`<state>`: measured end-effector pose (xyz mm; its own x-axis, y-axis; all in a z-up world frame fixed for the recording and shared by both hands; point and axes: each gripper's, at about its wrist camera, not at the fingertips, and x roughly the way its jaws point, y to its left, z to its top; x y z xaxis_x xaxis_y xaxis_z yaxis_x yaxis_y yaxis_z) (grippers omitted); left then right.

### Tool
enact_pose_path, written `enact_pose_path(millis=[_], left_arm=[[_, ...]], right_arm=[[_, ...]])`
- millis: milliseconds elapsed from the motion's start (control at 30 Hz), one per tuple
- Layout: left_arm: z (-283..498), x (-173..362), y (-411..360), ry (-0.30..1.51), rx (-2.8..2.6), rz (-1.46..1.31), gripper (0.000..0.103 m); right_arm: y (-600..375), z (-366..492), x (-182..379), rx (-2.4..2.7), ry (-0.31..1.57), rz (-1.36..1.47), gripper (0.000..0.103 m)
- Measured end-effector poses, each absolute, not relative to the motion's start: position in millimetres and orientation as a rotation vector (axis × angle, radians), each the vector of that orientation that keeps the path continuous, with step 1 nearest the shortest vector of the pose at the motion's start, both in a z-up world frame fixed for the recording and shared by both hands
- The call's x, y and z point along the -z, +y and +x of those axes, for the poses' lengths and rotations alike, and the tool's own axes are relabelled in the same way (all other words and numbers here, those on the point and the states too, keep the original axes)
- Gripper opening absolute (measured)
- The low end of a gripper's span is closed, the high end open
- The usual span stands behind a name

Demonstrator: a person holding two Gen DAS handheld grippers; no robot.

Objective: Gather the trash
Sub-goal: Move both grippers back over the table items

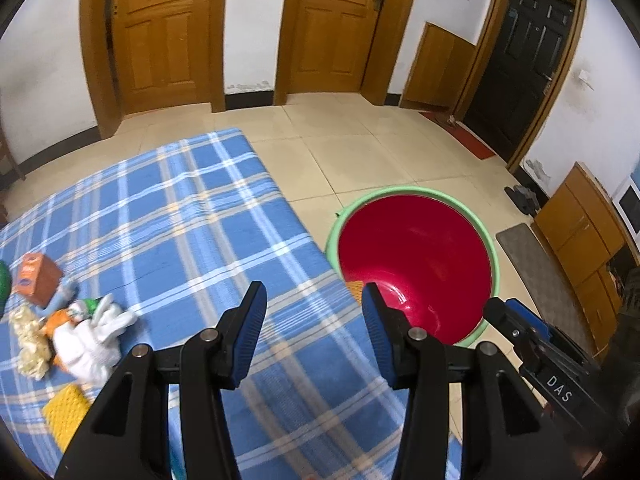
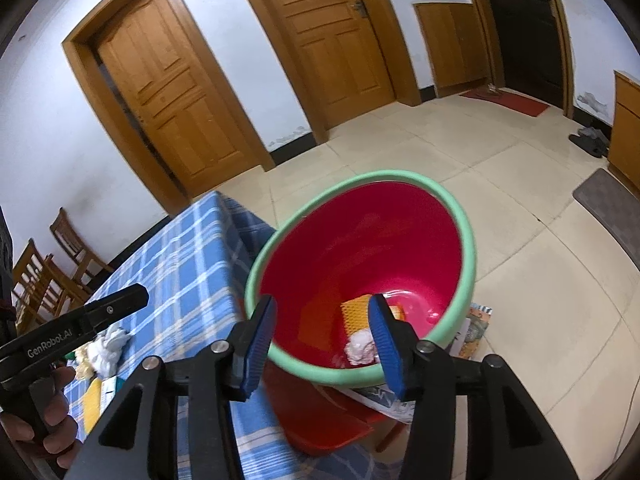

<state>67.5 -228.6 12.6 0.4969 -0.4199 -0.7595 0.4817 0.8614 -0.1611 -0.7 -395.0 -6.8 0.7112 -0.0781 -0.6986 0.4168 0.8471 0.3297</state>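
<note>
A red basin with a green rim (image 1: 416,256) (image 2: 372,248) stands beside the table's right edge. Inside it lie a yellow foam net (image 2: 354,314) and a crumpled white tissue (image 2: 360,348). My right gripper (image 2: 322,338) hangs open and empty over the basin's near rim. My left gripper (image 1: 314,328) is open and empty above the table edge next to the basin. Trash lies at the table's left: an orange box (image 1: 36,278), white crumpled paper (image 1: 94,336), a pale fluffy wad (image 1: 28,344), a yellow foam net (image 1: 64,414).
The table carries a blue plaid cloth (image 1: 180,216). The basin rests on a red stool (image 2: 320,420) with printed paper under it. Wooden chairs (image 2: 44,272) stand at the left. Tiled floor, wooden doors and a grey mat (image 1: 536,272) lie beyond.
</note>
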Motion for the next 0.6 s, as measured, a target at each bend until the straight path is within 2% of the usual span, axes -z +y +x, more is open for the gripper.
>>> enact_pose_path(millis=[600], left_arm=[[41.6,-19.5,-122.4,0.896,0.345,-0.008,0.050]], right_arm=[[-332.6,7.2,-8.7,0.130,0.739,0.454,0.062]])
